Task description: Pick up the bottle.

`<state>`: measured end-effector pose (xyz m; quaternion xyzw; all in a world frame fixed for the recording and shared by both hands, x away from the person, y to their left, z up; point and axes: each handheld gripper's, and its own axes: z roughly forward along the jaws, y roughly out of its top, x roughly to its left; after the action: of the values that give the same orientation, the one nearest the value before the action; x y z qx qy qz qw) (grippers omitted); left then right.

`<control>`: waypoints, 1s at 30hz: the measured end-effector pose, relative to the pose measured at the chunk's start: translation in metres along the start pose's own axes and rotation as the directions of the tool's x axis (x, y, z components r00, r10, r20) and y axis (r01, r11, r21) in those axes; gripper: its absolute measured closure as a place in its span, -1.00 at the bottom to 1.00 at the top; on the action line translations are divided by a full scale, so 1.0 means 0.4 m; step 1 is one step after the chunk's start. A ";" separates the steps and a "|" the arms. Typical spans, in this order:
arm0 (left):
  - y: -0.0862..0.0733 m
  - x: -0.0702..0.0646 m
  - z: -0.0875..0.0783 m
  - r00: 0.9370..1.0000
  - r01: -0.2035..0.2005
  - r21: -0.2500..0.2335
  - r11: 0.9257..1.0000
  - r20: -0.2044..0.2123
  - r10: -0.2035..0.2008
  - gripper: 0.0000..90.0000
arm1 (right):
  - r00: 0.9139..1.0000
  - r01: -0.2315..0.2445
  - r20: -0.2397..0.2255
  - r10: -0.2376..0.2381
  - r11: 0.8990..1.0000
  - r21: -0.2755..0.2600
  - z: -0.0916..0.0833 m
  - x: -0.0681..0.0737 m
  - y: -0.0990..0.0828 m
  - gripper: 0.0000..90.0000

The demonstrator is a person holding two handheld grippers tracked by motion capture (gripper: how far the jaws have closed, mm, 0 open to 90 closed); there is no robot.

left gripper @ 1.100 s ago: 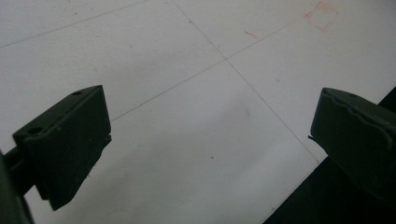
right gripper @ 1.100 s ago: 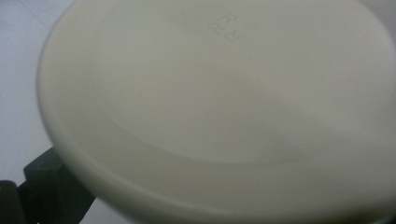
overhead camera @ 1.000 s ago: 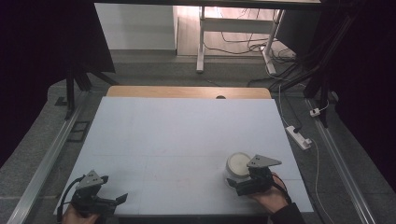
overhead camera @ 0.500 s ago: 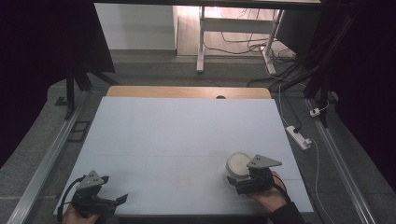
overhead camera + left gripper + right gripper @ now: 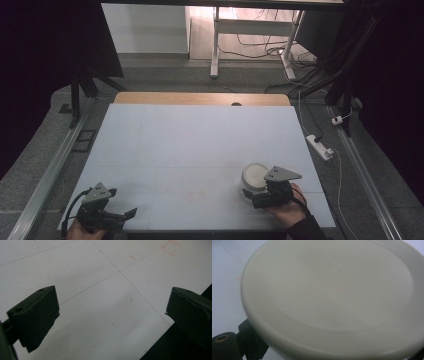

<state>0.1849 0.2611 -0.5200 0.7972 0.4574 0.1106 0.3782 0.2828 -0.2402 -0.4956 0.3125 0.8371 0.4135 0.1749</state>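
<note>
From the high view I see the white lidded container (image 5: 255,176) near the table's (image 5: 200,145) front right edge, my right gripper (image 5: 248,192) against it. In the left gripper view, my left gripper's (image 5: 112,312) jaws stand wide apart over bare table. In the right gripper view the lid looms close; I cannot tell the jaws' state.

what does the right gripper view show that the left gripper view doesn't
The right gripper view has a white lidded tub pressed close against the lens, with a faint embossed mark on its lid and a black jaw tucked under its lower left rim; whether the right gripper is clamped on it cannot be told. The left gripper view has the left gripper with its jaws wide apart and nothing between them, thin lines crossing on the table, faint red marks and the table's dark edge. Both share the white table.
</note>
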 end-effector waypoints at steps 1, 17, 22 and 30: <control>0.000 0.000 0.000 1.000 0.000 0.000 1.000 0.000 0.000 -1.00 | 1.000 0.001 -0.002 -0.001 1.000 -0.003 -0.001 0.001 0.001 -0.85; 0.000 0.002 0.001 1.000 0.006 0.002 1.000 0.003 -0.006 -1.00 | 1.000 0.015 -0.017 -0.016 0.998 -0.053 0.000 0.006 0.058 -0.85; 0.000 0.002 0.001 1.000 0.006 0.003 1.000 0.002 -0.006 -1.00 | 0.999 0.024 -0.033 -0.025 0.999 -0.048 0.013 0.016 0.075 -0.85; 0.000 0.002 0.001 1.000 0.006 0.002 1.000 0.005 -0.006 -1.00 | 0.997 0.047 -0.063 -0.051 0.997 -0.059 0.040 0.032 0.109 -0.85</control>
<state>0.1857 0.2616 -0.5204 0.7965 0.4589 0.1071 0.3788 0.2986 -0.2020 -0.4706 0.2733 0.8374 0.4429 0.1669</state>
